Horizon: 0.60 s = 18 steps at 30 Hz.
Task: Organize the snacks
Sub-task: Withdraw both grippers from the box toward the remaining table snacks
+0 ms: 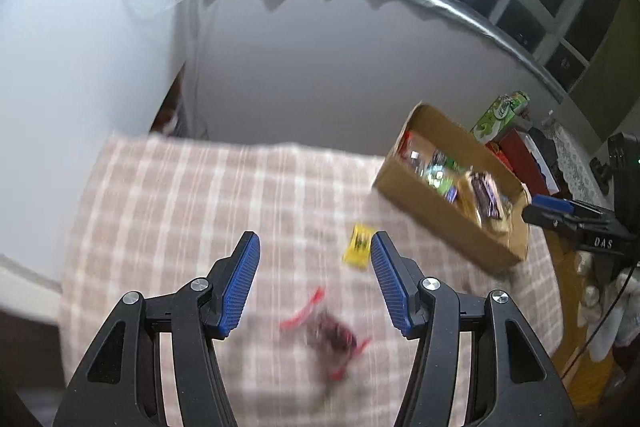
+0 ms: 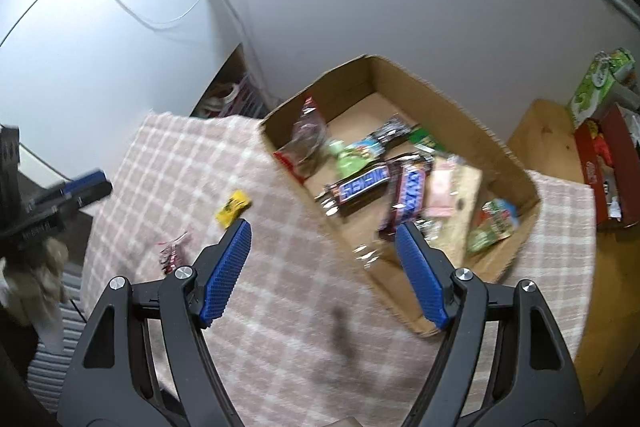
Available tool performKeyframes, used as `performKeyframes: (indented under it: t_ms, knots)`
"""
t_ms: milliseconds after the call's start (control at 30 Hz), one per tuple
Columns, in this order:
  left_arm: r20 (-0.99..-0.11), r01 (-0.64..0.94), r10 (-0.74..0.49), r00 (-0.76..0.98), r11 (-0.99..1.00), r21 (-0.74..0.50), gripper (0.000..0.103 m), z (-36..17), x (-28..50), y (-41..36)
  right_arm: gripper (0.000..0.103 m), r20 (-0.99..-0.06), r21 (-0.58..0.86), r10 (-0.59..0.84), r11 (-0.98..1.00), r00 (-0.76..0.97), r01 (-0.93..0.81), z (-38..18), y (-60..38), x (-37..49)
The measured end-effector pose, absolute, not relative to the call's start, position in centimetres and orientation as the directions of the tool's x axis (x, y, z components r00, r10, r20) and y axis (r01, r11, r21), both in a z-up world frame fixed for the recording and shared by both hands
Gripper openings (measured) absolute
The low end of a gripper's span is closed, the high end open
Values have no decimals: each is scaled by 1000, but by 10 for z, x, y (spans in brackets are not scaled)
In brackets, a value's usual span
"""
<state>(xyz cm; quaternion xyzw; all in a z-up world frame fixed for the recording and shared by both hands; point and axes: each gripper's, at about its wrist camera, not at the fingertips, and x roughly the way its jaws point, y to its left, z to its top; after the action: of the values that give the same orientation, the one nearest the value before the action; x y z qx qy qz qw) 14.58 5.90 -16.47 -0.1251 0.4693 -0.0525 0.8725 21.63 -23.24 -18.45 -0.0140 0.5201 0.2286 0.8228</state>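
Snacks mostly sit in the open cardboard box (image 2: 486, 143) just ahead of my right gripper (image 2: 323, 237); its near wall runs between my fingers. Inside: two dark-brown bars with blue lettering, one reading SNICKERS (image 2: 362, 185), upside down from my side; the second (image 2: 412, 193) lies across it, its label too blurred to read. Beside them a pale pink packet (image 2: 442, 187), a clear bag with red trim (image 2: 306, 139) leaning on the far-left wall, and green wrappers (image 2: 494, 225) near the right corner, writing unreadable.

Two pieces lie loose on the pink checked cloth (image 1: 180, 195). Small yellow packet (image 1: 357, 247) with dark print, illegible, just off the inside of my left gripper's (image 1: 314, 247) right fingertip. Dark red twisted-end candy (image 1: 334, 333), smeared by blur, lies lower between my left fingers, nearer the palm end.

Left gripper: fingers spread, nothing between the pads. Right gripper: fingers spread wider, nothing gripped.

Beyond the box, to the right: a green carton (image 2: 600, 83) and a red box (image 2: 606, 163), labels unreadable. Letters "DAS" show on my right gripper's body as seen from the left wrist.
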Motion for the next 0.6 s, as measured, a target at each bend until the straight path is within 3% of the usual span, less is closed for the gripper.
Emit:
performKeyframes:
  t_ms: [600]
  knots:
    - [-831, -143, -302, 467, 902, -408, 57, -217, 84, 59, 77, -917, 305, 369, 893, 151, -330, -244, -140, 223]
